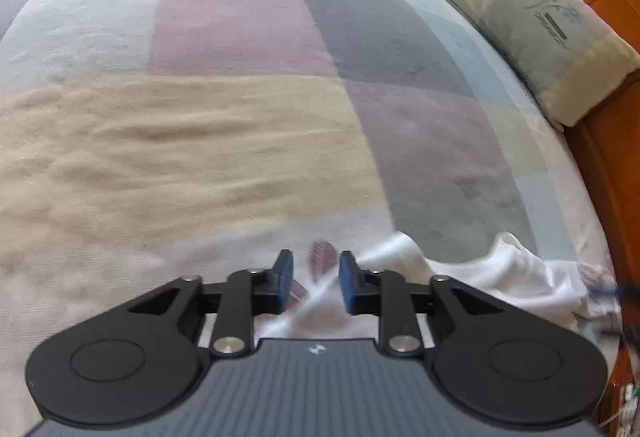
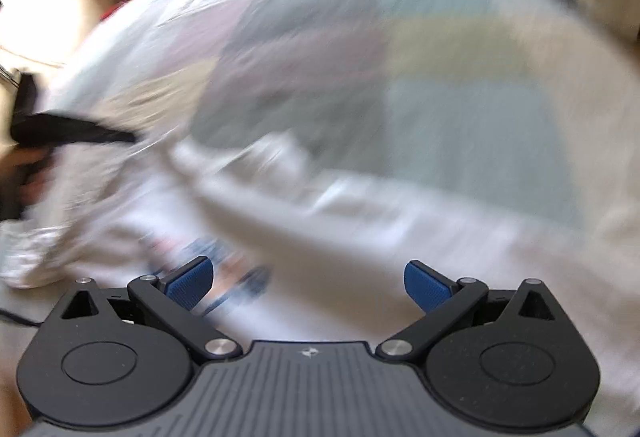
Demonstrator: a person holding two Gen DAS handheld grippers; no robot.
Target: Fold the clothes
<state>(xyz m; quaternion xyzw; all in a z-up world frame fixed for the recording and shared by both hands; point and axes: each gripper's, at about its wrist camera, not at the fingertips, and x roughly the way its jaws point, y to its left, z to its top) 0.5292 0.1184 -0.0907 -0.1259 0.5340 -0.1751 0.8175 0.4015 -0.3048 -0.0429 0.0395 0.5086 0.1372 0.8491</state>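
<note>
- A pillow (image 1: 532, 17) at the head of the bed carries a grey flower print with a line of lettering under it, too small and skewed to read; a like mark on the bedspread (image 1: 224, 85) is also illegible.
- The left gripper (image 1: 316, 279) has its blue pads a little apart, with nothing pinched between them; a fold of the white garment (image 1: 472, 269) lies just below and beyond the tips.
- The right gripper (image 2: 306, 285) stands wide open and empty above the same white garment (image 2: 360, 237), which is spread over the near part of the bed.
- The right wrist view is badly smeared; the dark shape at its left edge is probably the other gripper in a hand (image 2: 28, 173).
- No containers show.
</note>
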